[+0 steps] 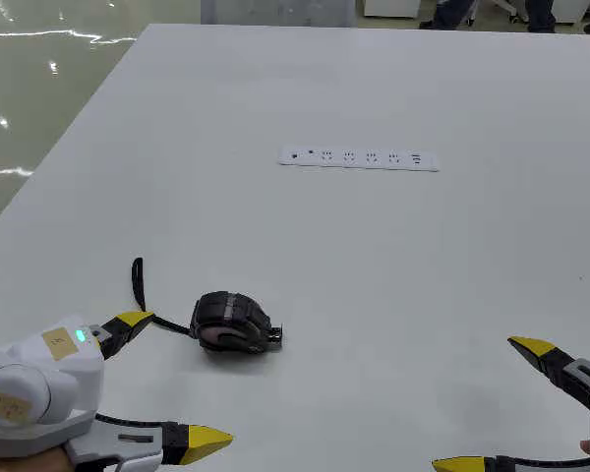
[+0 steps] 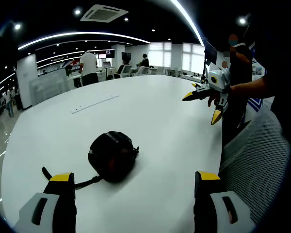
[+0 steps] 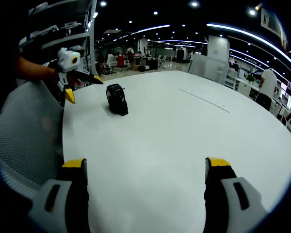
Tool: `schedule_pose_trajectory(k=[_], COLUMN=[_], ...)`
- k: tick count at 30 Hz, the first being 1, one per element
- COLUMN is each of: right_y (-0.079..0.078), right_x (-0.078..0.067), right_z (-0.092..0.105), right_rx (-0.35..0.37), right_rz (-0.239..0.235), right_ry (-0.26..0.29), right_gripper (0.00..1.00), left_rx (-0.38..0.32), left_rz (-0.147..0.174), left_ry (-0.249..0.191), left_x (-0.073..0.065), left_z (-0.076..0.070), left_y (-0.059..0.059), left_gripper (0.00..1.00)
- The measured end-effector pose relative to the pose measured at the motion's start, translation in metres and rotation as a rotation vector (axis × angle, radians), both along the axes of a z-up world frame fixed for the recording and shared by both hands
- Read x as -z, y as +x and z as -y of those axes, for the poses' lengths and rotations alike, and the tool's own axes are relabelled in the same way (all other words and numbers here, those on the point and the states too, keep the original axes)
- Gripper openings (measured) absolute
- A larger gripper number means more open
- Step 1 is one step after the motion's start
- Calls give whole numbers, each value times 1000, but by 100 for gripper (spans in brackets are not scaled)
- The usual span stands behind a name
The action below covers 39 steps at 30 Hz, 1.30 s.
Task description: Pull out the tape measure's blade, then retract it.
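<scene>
Our yellow-tipped left gripper and right gripper gape empty, the black rubber-cased tape measure lying at the left's twelve o'clock on the white table, where a glancing pinch could skid it.

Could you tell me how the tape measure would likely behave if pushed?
The tape measure looks compact, so probably heavy for its size. Its rounded case may rock or slide on the smooth table. Its strap looks floppy.
</scene>
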State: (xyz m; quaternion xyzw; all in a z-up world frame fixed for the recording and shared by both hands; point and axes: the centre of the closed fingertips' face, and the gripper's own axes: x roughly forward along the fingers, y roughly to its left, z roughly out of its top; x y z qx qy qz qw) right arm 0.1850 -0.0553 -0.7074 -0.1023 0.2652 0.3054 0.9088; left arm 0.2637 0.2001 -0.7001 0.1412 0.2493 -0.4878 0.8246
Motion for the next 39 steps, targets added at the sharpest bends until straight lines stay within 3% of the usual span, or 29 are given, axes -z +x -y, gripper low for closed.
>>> schedule_pose_trajectory(k=[31,39], right_y=[2,4], right_x=[0,2], right_z=[3,-1], right_rx=[-23,-68], right_rz=[-7,-12], right_ry=[-17,-27], right_gripper=[97,94], left_rx=[22,59], left_rz=[9,11], left_ry=[23,46], left_x=[-4,-6], left_z=[0,2], left_y=[4,8], left_gripper=[100,100])
